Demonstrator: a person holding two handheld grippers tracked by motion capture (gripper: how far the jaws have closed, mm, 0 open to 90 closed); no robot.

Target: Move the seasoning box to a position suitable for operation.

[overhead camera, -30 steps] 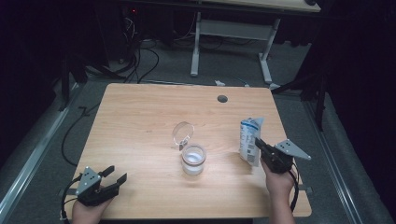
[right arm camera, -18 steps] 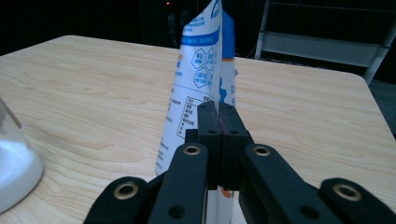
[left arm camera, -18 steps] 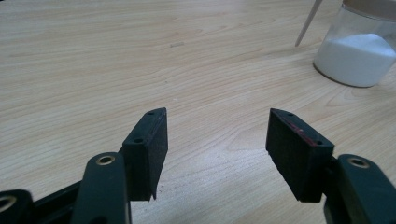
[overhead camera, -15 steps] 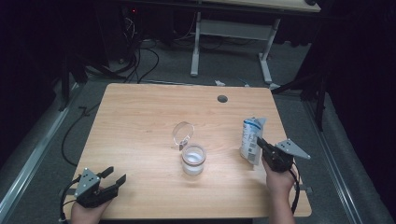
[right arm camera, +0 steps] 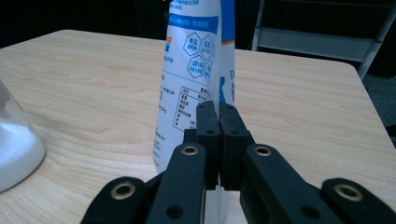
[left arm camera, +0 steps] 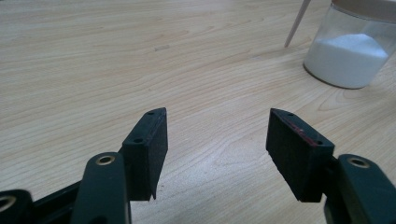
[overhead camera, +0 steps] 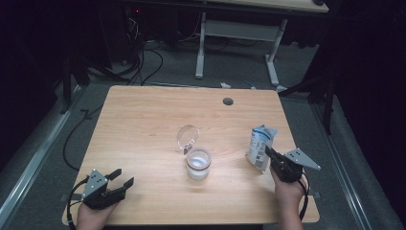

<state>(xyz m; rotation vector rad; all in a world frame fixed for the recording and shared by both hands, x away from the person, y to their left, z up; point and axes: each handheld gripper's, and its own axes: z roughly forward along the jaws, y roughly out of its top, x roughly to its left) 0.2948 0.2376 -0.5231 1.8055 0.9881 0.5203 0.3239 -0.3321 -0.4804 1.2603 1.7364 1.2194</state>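
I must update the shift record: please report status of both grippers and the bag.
Right gripper shut on white-blue bag, upright. Left gripper open, empty. Open jar between them, path clear.

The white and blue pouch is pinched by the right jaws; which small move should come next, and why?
Probably lift the pouch a little off the table and carry it toward the jar. The right gripper has its jaws shut on the pouch's edge, the jar of white powder stands open with its lid tipped back, and the left gripper waits open.
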